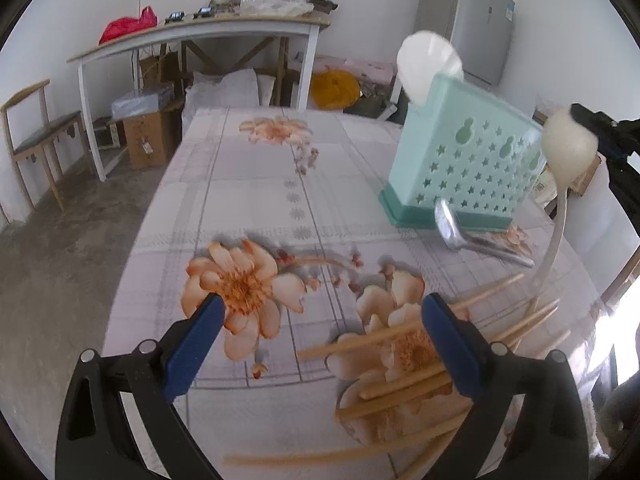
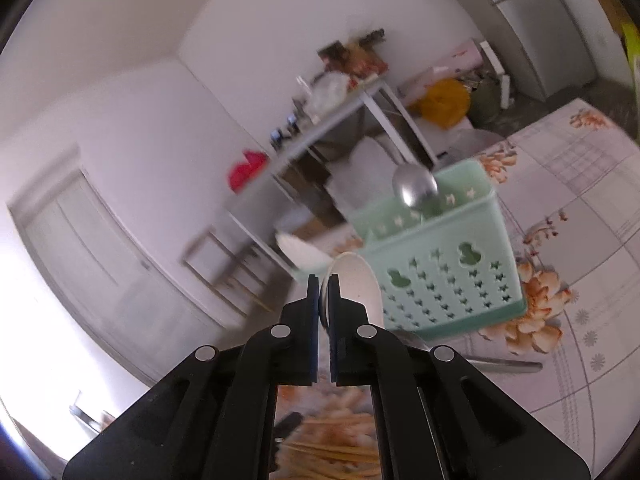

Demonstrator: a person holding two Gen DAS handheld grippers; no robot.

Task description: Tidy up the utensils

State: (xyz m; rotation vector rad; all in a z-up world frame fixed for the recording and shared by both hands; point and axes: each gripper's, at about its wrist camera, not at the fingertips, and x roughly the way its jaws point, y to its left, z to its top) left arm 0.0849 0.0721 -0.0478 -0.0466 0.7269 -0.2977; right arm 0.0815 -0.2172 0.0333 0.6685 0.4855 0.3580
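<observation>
A mint-green perforated utensil holder [image 1: 464, 160] [image 2: 444, 280] stands on the floral tablecloth [image 1: 248, 200]. A white spoon [image 1: 430, 64] sticks out of it, and the right wrist view also shows a metal spoon [image 2: 416, 190] in it. My right gripper [image 2: 324, 284] [image 1: 578, 118] is shut on the bowl end of a white long-handled spoon [image 2: 354, 280] [image 1: 568, 148], held above the table just right of the holder, handle hanging down. My left gripper [image 1: 324, 316] is open and low over the table, its right finger above several wooden chopsticks [image 1: 400, 384] [image 2: 336, 448].
A metal spoon [image 1: 452, 228] lies on the cloth in front of the holder. Beyond the table stand a cluttered white desk [image 1: 200, 36], a wooden chair [image 1: 36, 136], cardboard boxes [image 1: 144, 140] and a grey fridge [image 1: 468, 20].
</observation>
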